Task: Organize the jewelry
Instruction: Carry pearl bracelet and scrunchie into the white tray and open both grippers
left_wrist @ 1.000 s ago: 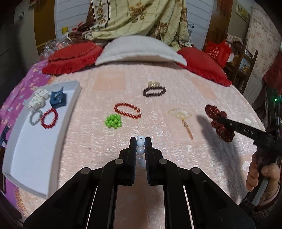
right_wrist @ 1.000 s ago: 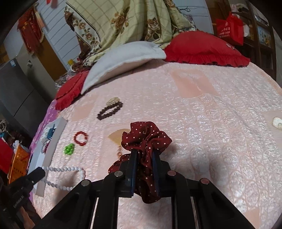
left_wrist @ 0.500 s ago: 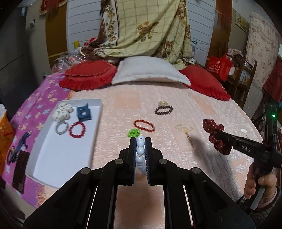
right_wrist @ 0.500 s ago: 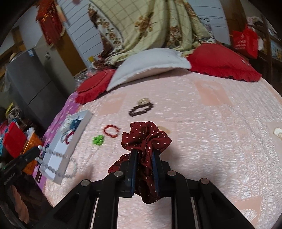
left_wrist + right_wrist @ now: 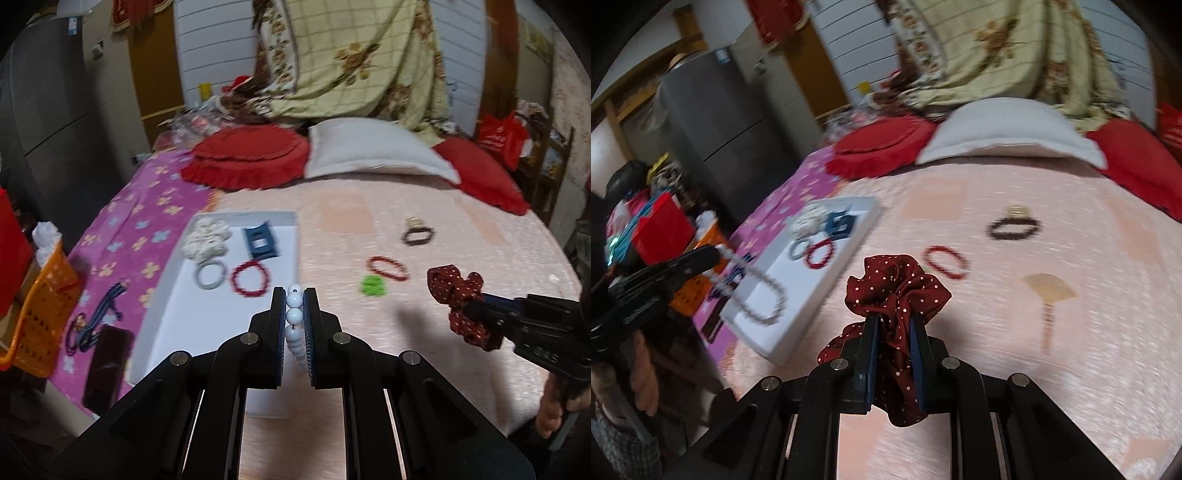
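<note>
While the left gripper (image 5: pixel 294 295) pinches a white bead necklace (image 5: pixel 294 317) above the near end of the white tray (image 5: pixel 173 310), the strand's loop hangs over the tray's bare front half. The right gripper (image 5: pixel 894 325) is clamped on a dark red dotted scrunchie (image 5: pixel 897 291), held above the pink bedspread (image 5: pixel 1052 369) just right of the tray's long edge. Inside the tray's far end lie a red bracelet (image 5: pixel 251 283), a grey ring bracelet (image 5: pixel 210 275) and a blue clip (image 5: pixel 261 243). Open bedspread stretches between tray and green beads (image 5: pixel 373 286).
</note>
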Motion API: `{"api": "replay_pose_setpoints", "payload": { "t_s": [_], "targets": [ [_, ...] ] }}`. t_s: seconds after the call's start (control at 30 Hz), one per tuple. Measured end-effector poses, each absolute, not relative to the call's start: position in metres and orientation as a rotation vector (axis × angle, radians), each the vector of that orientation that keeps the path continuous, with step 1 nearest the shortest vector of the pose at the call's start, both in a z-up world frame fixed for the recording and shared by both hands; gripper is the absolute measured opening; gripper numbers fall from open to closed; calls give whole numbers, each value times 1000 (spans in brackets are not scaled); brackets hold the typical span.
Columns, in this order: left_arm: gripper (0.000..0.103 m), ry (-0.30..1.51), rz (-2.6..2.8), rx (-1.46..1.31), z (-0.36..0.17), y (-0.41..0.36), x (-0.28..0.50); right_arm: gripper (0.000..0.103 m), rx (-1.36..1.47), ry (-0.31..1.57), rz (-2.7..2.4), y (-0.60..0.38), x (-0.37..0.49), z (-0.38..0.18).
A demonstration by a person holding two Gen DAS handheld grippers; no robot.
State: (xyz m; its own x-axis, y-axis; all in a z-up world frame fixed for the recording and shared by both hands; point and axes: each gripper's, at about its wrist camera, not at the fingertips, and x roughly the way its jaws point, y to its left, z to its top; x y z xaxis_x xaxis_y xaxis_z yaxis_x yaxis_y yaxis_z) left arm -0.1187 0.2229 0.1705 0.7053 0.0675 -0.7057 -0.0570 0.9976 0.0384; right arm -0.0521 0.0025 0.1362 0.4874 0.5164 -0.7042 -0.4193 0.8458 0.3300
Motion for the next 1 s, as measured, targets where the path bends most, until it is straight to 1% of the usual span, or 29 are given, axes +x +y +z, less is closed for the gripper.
{"api": "replay_pose_setpoints", "payload": {
  "t_s": [0.33, 0.67, 0.83, 1.0],
  "targets": [
    [8, 873, 243, -45, 117, 312, -77, 16, 38, 971, 710, 119, -18, 126],
    [8, 928, 346, -109, 76, 377, -44, 16, -57, 1069, 792, 228, 10, 87],
    [8, 943, 355, -115, 60, 394, -29, 16, -81, 1114, 790, 253, 21, 63],
    [8, 943, 342, -115, 49, 400, -13, 16, -106, 1115, 770, 266, 30, 48]
  ]
}}
